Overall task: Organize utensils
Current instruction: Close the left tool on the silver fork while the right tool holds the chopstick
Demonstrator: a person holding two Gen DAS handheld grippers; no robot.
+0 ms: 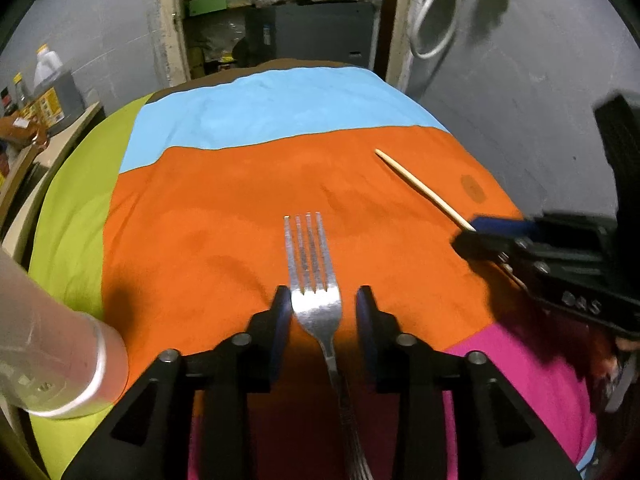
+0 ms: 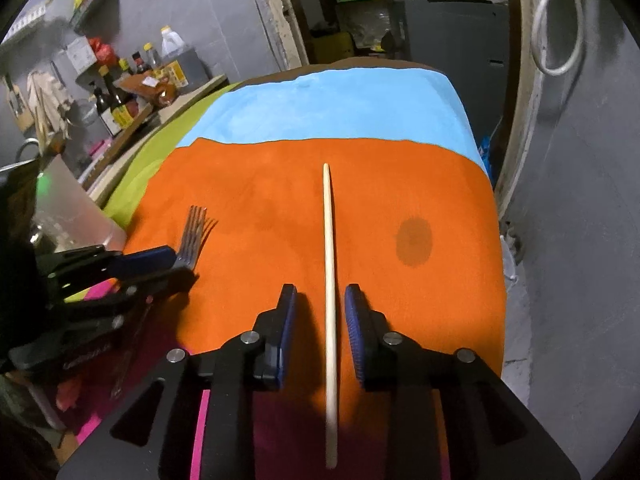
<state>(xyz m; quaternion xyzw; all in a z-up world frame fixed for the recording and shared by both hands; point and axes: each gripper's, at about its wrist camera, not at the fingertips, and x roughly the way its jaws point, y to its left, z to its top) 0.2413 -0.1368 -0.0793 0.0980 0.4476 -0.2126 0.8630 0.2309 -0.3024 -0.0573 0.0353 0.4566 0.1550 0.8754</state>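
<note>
A metal fork (image 1: pixel 316 280) lies on the orange part of the cloth, tines pointing away. My left gripper (image 1: pixel 323 300) is open, its fingers either side of the fork's neck, not closed on it. A wooden chopstick (image 2: pixel 329 280) lies lengthwise on the orange cloth. My right gripper (image 2: pixel 320 300) is open, its fingers straddling the chopstick with gaps on both sides. The chopstick (image 1: pixel 420 184) and right gripper (image 1: pixel 480 236) also show in the left wrist view, and the fork (image 2: pixel 194 236) and left gripper (image 2: pixel 160 264) in the right wrist view.
The table is covered by a cloth (image 1: pixel 280 108) in blue, orange, green and pink. A metal cup (image 1: pixel 52 344) stands at the near left. Bottles and boxes (image 2: pixel 132 80) crowd a counter on the left. A grey wall (image 2: pixel 580 240) is on the right.
</note>
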